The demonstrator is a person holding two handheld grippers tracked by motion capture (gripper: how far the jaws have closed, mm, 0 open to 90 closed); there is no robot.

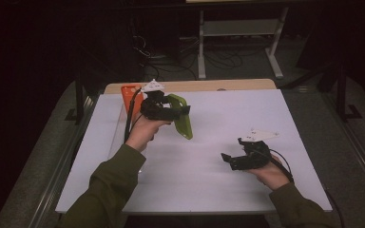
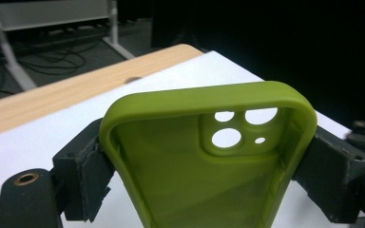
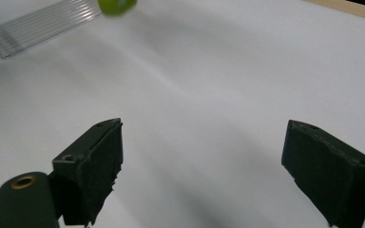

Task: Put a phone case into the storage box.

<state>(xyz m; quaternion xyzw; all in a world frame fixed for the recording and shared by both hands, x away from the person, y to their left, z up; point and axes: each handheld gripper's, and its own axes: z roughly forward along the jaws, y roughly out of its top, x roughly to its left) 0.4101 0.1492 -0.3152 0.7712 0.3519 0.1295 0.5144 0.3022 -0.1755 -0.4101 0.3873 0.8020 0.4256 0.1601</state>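
Green silicone phone case (image 2: 204, 175) is clamped across its width between the two pads of the left gripper (image 1: 164, 108), held clear above the white table (image 1: 209, 161), toward its far left area. Its hollow inside faces the left gripper view's camera, camera cut-outs near the upper rim; the rim looks intact, the walls bowing slightly under the squeeze. An orange case (image 1: 129, 97) lies on the table just behind the green case. The right gripper (image 1: 240, 159) stands with jaws wide apart and empty, low over the table, well to the near right of the green case. Judgement: the step in hand is carrying the lifted case; the next move likely calls for a steady set-down or a handover to the waiting right gripper without twisting the soft shell.
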